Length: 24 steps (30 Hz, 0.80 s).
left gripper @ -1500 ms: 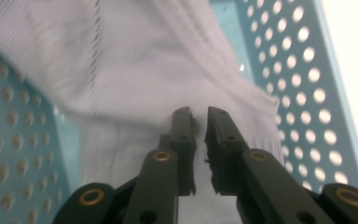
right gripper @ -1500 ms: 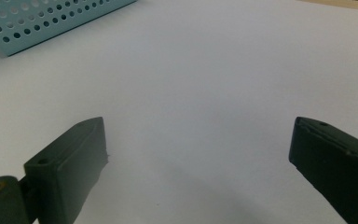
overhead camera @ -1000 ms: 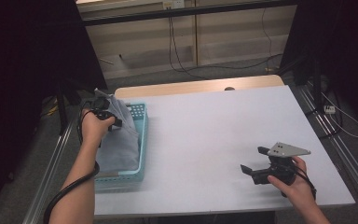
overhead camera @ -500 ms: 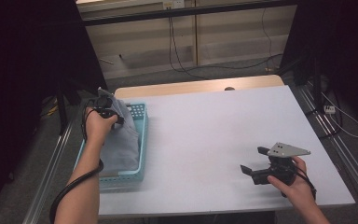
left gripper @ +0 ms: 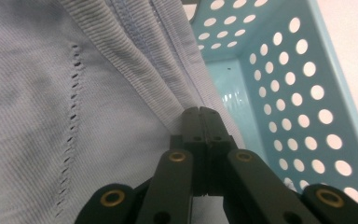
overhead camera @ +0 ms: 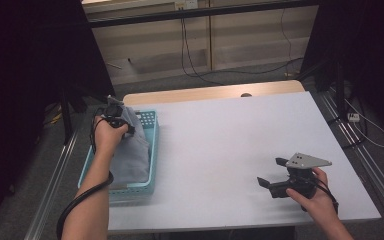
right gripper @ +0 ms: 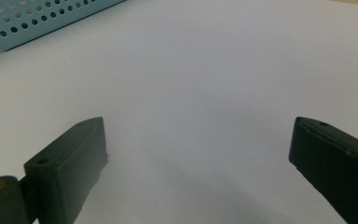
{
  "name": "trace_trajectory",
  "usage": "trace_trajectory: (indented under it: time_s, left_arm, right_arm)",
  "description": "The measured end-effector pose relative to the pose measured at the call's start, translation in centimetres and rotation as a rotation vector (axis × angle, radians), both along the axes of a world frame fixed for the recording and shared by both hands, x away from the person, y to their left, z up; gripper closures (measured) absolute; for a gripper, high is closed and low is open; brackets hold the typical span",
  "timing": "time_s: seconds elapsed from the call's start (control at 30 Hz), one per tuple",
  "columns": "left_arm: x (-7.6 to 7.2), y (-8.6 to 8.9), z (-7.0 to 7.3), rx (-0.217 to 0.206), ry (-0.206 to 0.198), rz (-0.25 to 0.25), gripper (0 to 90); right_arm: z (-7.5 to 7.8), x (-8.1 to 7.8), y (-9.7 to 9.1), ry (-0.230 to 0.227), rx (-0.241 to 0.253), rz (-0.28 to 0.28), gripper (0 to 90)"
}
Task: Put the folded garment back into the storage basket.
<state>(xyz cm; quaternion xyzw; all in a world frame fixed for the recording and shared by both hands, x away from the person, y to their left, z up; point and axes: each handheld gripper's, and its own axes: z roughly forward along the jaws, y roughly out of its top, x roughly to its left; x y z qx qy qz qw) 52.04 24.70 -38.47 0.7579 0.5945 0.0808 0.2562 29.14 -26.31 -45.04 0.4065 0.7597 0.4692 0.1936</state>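
the fingers of the left gripper [left gripper: 200, 116] are pressed together, tip to tip, with a fold of the grey-blue garment [left gripper: 74, 93] pinched at their tips. in the left gripper view the ribbed hem of the cloth runs diagonally down to the closed tips, and the rest of the fabric spreads up and to the left of them, with a line of small eyelet holes in the knit.

in the high view the left gripper [overhead camera: 114, 116] sits at the far end of the garment [overhead camera: 130, 155], which drapes down from the grip into the light blue perforated basket [overhead camera: 150, 150]. the basket stands at the left edge of the white table [overhead camera: 230, 140], and the person's left forearm reaches over its near end.

the right gripper [overhead camera: 275, 175] rests low at the near right part of the table, well apart from the basket, its fingers spread wide with nothing between them. in the right gripper view the two black fingers [right gripper: 70, 163] stand apart over bare tabletop, a corner of the basket [right gripper: 37, 18] far off at top left.
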Motion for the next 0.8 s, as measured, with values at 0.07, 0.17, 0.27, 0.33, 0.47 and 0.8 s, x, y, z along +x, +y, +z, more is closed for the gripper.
trace_trajectory:
  time_s: [0.07, 0.17, 0.27, 0.33, 0.47, 0.8]
  left_arm:
    - [0.0, 0.0, -0.2, 0.002, 0.003, -0.002, 90.0]
    - [0.1, -0.1, -0.7, 0.004, 0.001, -0.005, 90.0]
    - [0.2, -0.2, -1.2, -0.004, 0.004, -0.002, 90.0]
    - [0.3, -0.3, -1.5, 0.001, 0.005, -0.005, 90.0]
    - [0.5, -0.5, -2.1, 0.007, 0.011, -0.011, 90.0]
    - [0.3, -0.8, -4.2, -0.006, 0.043, -0.033, 90.0]
  right_arm:
    - [0.0, 0.0, 0.0, 0.0, 0.001, 0.001, 4.1]
    - [0.0, 0.0, 0.0, 0.0, 0.001, 0.001, 4.1]
    - [-0.1, 0.1, 0.0, 0.001, 0.0, 0.0, 4.1]
    - [-0.1, 0.1, 0.0, 0.003, 0.0, 0.0, 4.1]
    - [-0.1, 0.1, 0.1, 0.004, 0.0, 0.003, 4.1]
    - [-0.2, 0.2, 0.3, 0.006, -0.002, 0.008, 4.1]
